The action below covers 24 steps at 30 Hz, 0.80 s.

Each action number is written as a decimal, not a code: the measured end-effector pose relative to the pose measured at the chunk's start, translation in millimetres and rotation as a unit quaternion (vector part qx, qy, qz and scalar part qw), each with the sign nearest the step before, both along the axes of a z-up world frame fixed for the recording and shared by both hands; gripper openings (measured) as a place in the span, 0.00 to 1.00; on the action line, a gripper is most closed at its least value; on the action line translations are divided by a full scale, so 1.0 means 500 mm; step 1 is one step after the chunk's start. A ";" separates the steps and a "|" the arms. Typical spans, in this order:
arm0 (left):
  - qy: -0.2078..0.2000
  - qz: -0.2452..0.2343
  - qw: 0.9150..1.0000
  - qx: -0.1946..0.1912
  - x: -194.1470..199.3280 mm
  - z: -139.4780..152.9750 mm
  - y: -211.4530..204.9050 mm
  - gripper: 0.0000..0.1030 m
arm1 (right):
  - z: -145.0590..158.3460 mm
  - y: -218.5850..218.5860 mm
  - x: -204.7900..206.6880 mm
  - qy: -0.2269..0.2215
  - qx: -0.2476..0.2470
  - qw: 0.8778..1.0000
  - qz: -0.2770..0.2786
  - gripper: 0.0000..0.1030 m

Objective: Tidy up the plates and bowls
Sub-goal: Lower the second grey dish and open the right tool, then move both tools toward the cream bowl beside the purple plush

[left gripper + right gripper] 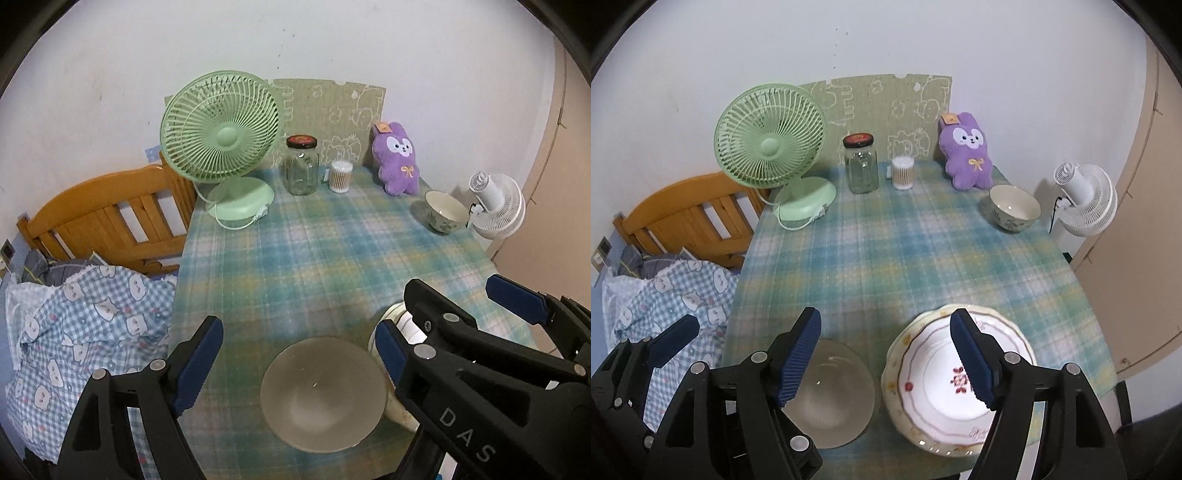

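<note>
Left tongs (299, 354): standing wide apart above the glass bowl, holding nothing.
Right tongs (886, 354): also standing wide apart, holding nothing, hanging over the gap between the glass bowl and the plates.
Glass bowl (323, 393): sitting empty at the near edge of the table (314, 258), just beside the plates on their left.
Plates (956, 384): lying stacked at the near edge of the table, a white one with a red flower resting on a pale yellow one.
Flowery bowl (1014, 212): sitting alone near the far right edge of the table, well apart from the plates.
Green fan (770, 147): standing at the far left corner.
Glass jar (861, 164): standing at the far edge with its lid on, beside a tub of cotton swabs (903, 172).
Purple bunny toy (967, 151): leaning at the far right corner.
White fan (1084, 199): showing just off the right edge of the table.
Checked blanket (85, 325): lying bunched up on the bed to the left of the table.
</note>
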<state>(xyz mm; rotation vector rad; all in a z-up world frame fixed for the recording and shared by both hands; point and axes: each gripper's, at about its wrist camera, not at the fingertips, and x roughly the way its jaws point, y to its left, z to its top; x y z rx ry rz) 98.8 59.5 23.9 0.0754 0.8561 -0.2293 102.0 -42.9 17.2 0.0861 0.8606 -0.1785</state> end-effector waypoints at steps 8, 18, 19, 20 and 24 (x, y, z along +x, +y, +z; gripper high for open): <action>-0.002 0.025 1.000 0.007 0.031 0.021 -0.093 0.84 | 0.022 -0.097 0.031 -0.007 0.003 1.000 0.003 0.75; -0.003 0.052 0.999 0.000 0.078 0.041 -0.225 0.83 | 0.041 -0.244 0.101 -0.004 -0.003 0.999 0.043 0.76; -0.003 0.054 0.999 0.001 0.083 0.042 -0.234 0.83 | 0.041 -0.258 0.107 -0.004 -0.002 0.999 0.048 0.76; -0.003 0.056 0.998 0.001 0.089 0.042 -0.251 0.83 | 0.041 -0.275 0.115 -0.003 -0.004 0.999 0.053 0.76; -0.008 0.064 0.998 0.005 0.106 0.044 -0.300 0.83 | 0.042 -0.328 0.137 -0.008 -0.002 0.998 0.063 0.76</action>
